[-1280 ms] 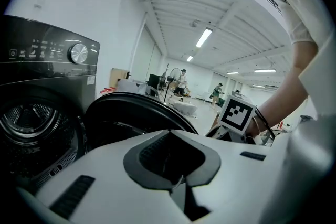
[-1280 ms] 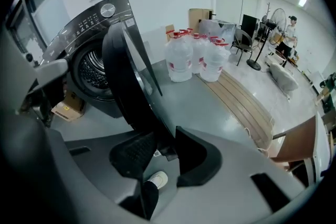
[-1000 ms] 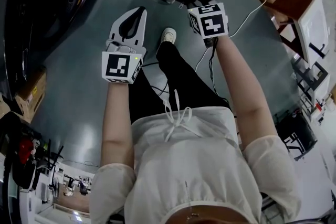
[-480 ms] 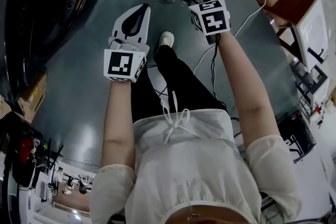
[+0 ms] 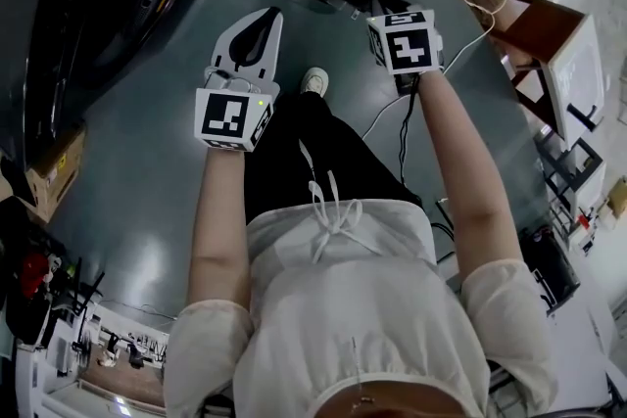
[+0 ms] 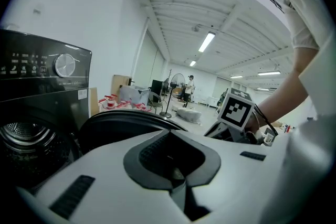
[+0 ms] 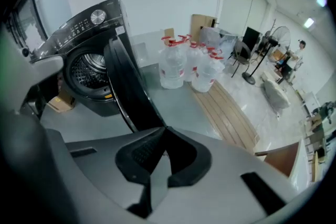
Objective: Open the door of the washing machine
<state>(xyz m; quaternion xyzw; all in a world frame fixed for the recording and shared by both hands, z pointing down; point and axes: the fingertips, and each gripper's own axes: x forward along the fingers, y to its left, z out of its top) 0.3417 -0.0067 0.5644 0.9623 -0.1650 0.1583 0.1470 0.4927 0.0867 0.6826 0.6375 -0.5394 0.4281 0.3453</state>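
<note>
Door stands swung wide from the washing machine at far left. Left tool is pinched together, empty; right tool is closing on nothing. Withdraw both gently, clear of its edge.

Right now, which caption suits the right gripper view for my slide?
Washing machine with door swung open; right gripper in front, jaws closing, nothing between them.
</note>
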